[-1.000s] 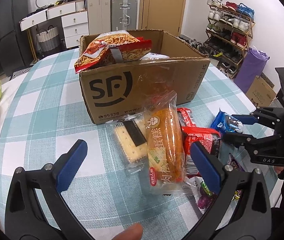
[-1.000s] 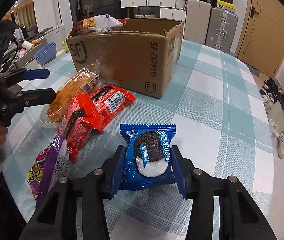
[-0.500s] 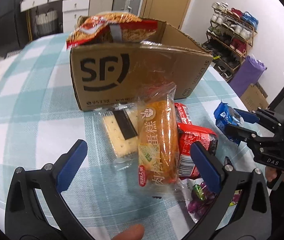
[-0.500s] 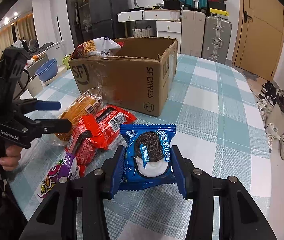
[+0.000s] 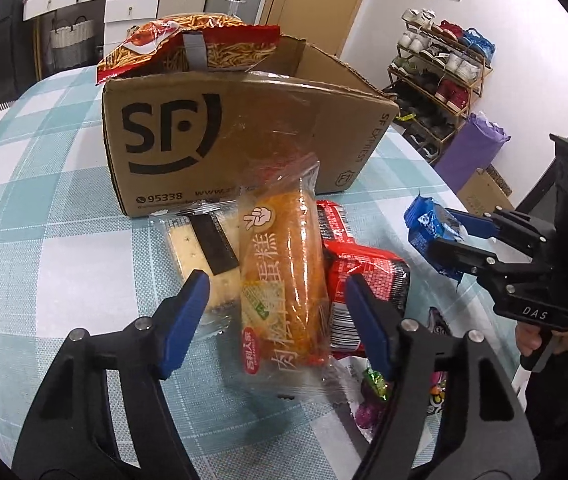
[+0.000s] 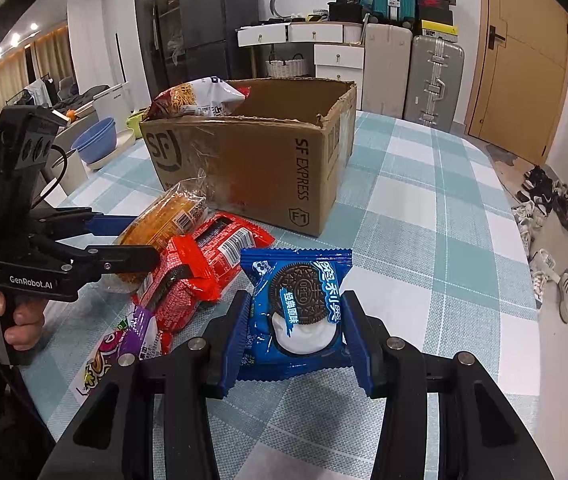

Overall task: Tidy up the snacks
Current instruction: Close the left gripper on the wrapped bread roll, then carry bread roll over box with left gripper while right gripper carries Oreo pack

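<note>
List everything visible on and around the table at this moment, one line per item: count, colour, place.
cardboard box: 1, brown, open, on the table behind the loose snacks
noodle-snack bag: 1, red and orange, sticking out of the box's top
cake bar: 1, orange in a clear wrapper, in front of the box, between the left fingers
cracker pack: 1, pale, clear wrapper, left of the cake bar
red packets: at least 2, red, right of the cake bar
purple candy bag: 1, purple, at the table's near edge
Oreo pack: 1, blue, in the right hand-held gripper
table: 1, teal-and-white check cloth
left hand-held gripper: 1, black with blue pads, open around the cake bar
right hand-held gripper: 1, black with blue pads, shut on the Oreo pack
</note>
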